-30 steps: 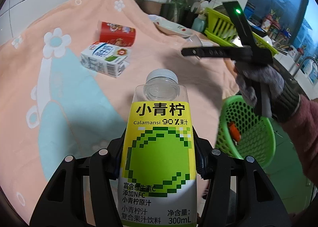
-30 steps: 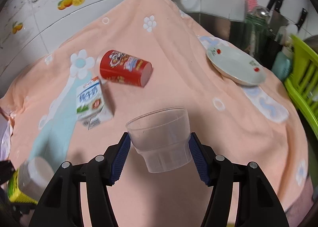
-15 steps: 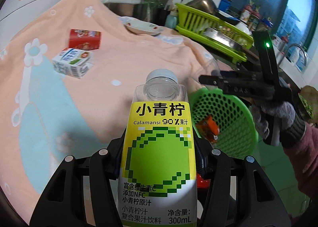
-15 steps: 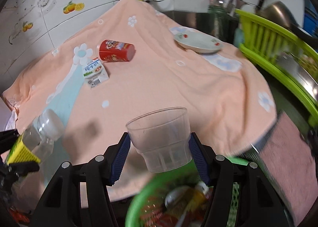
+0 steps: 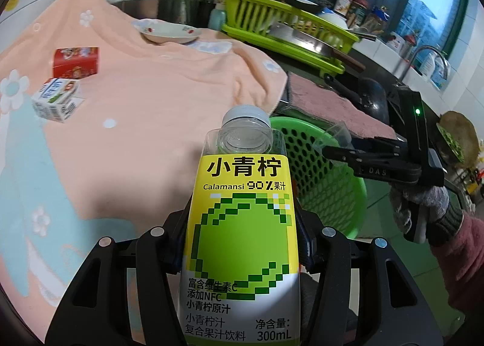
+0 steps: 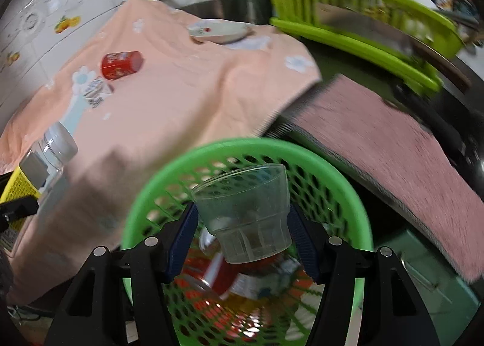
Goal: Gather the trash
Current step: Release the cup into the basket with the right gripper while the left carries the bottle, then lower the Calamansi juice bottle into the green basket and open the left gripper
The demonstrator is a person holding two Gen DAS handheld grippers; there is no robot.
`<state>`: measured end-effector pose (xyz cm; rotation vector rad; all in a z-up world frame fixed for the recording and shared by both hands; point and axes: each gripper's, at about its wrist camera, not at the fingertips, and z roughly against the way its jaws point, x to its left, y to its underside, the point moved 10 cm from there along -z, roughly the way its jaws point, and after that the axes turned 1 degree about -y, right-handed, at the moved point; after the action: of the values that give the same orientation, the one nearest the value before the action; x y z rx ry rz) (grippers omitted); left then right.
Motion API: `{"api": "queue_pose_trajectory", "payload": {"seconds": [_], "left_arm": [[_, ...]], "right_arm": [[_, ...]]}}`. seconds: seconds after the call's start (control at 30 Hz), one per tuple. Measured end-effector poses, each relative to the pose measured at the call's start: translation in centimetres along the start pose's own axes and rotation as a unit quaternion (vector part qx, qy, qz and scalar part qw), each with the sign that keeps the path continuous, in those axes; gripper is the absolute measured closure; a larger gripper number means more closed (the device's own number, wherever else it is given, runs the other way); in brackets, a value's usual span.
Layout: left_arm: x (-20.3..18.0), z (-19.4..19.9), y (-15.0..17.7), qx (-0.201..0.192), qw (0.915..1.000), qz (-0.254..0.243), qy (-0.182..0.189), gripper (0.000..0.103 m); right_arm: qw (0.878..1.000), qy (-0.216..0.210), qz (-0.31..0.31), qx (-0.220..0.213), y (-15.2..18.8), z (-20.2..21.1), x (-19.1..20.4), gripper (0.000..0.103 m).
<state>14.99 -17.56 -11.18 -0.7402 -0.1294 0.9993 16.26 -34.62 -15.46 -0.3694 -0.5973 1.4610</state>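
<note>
My left gripper [image 5: 242,243] is shut on a juice bottle [image 5: 242,240] with a yellow-green label and holds it up beside the counter. The bottle also shows in the right wrist view [image 6: 45,161]. My right gripper [image 6: 243,225] is shut on a clear plastic cup [image 6: 245,212] and holds it over the green mesh basket [image 6: 348,194], which has trash in it. The basket also shows in the left wrist view [image 5: 332,188], with the right gripper [image 5: 335,146] above it. A red can [image 5: 75,61] and a small milk carton [image 5: 56,99] lie on the peach towel [image 5: 166,88].
A white plate [image 5: 169,32] sits at the towel's far end. A lime dish rack [image 5: 287,22] with pans stands behind. A pink mat [image 6: 393,158] lies on the counter right of the towel. Knives and bottles line the back wall.
Both grippers have swung right, away from the towel. The right gripper with the cup has come over the green basket. The left gripper with the bottle has come closer to the basket.
</note>
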Motion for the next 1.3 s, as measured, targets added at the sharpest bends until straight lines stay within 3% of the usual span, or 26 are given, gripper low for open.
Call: {"api": "queue_pose_trajectory", "payload": {"seconds": [0.17,0.3,0.6,1.17,1.27,1.3], "left_arm": [[-2.0,-1.3,-0.1,0.011,0.9998,-0.012,0.011,0.048],[-3.7,-2.3,-0.1,0.018,0.9994,-0.021,0.021,0.049],[-7.5,-5.4,-0.6,0.04,0.9976,-0.033,0.045,0.048],[-11.8,-14.1,-0.1,0.105,0.9924,0.002,0.063,0.048],[-12.3,-15.2,0.3,0.113,0.9909,0.009,0.072,0.043],[-12.5,-15.4,0.4,0.113,0.9906,0.013,0.075,0.036]], "right_arm": [[1.0,0.014,-0.016,0.003,1.9,0.9,-2.3,0.043],[0.999,0.016,-0.032,-0.004,2.8,1.8,-3.5,0.035],[0.998,0.019,-0.049,-0.033,3.9,4.9,-4.8,0.029],[0.994,0.025,-0.091,-0.06,7.1,8.6,-7.5,0.023],[0.993,0.026,-0.095,-0.059,7.4,8.6,-7.9,0.023],[0.993,0.026,-0.096,-0.059,7.5,8.7,-8.0,0.023]]}}
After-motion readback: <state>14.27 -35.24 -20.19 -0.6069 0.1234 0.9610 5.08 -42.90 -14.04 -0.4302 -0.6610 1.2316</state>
